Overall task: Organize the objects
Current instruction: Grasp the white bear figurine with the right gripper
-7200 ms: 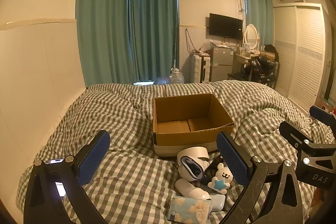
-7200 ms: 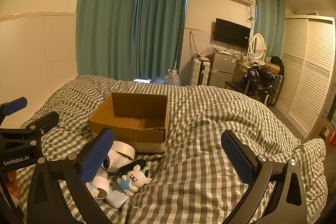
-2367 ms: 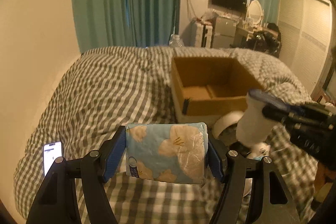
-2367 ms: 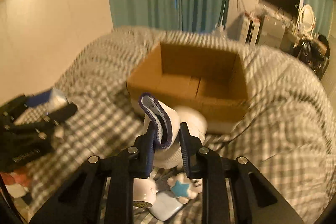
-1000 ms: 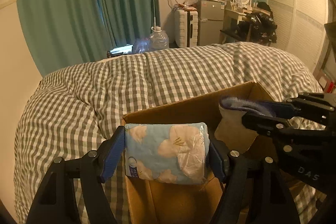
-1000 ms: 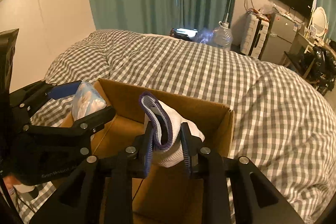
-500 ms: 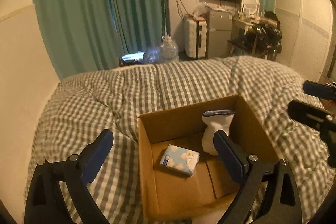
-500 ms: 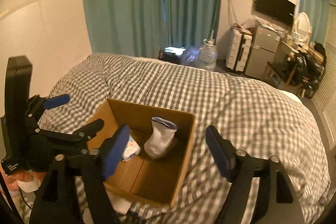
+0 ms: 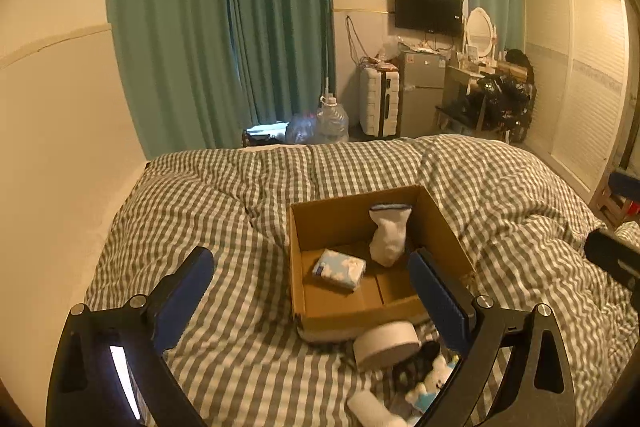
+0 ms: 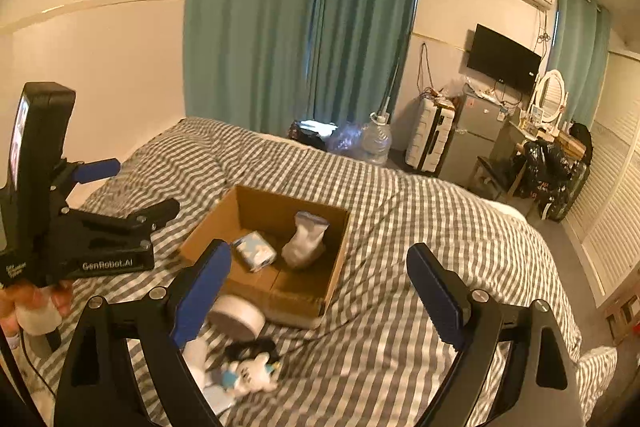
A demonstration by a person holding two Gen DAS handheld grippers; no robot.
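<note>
Both grippers had pulled back from the cardboard box (image 9: 340, 311), fingers spread and empty.
Left gripper (image 9: 312, 291) and right gripper (image 10: 320, 285) hovered above the bed (image 9: 224, 219); tissue pack (image 9: 339, 269) and white sock (image 9: 388, 237) lay inside the box.

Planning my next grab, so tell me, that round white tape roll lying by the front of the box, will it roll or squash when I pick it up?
The tape roll lies flat on the soft checked duvet, so it probably won't roll until tipped on edge. It looks like a rigid ring, likely to keep its shape. Its curved side may slip; gripping across the flat faces seems safer.
</note>
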